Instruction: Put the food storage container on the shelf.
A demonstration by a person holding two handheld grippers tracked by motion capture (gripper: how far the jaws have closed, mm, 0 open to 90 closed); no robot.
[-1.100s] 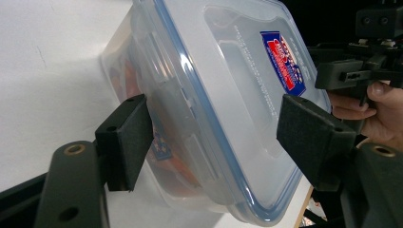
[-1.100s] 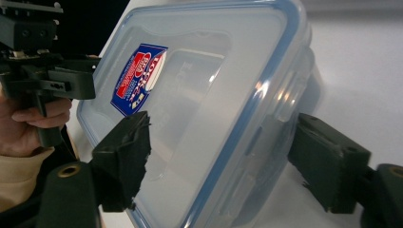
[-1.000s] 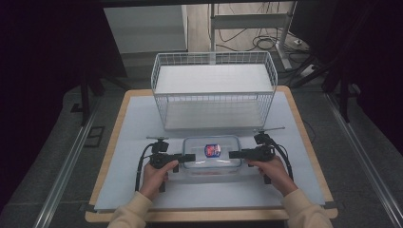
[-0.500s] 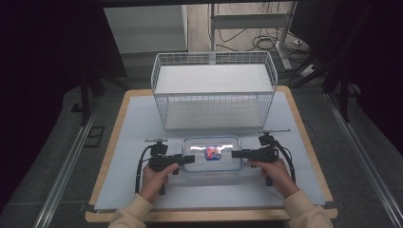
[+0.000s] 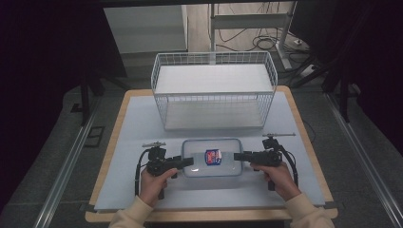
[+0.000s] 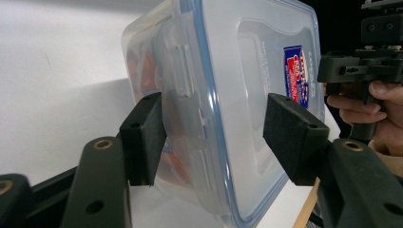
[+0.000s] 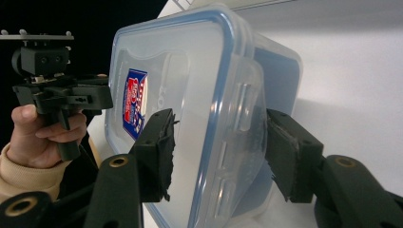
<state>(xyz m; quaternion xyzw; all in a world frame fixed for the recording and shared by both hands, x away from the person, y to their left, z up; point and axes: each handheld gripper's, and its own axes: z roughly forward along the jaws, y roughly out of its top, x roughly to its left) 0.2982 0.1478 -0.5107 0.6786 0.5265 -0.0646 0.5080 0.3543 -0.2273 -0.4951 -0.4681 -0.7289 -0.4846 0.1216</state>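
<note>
A clear plastic container [image 5: 199, 164] with a blue-rimmed lid and a red-and-blue label lies flat on the white mat, near the front. My left gripper [image 5: 187, 161] reaches over its left end. In the left gripper view the container [image 6: 247, 95] sits between the jaws of that gripper [image 6: 214, 128], which have just been closing. One pad is at the base and the other stands a little off the lid. My right gripper [image 5: 239, 156] takes the right end. Its jaws [image 7: 218, 142] have just been closing and now press on the lid and base of the container [image 7: 190, 95].
A white wire basket [image 5: 214, 97] stands just behind the container, its open side facing the front. The mat lies on a wooden board [image 5: 304, 137]. The floor around the table is dark, with cables at the back.
Both grippers have edged inward over the container's two ends. The container has stayed where it was on the mat.
</note>
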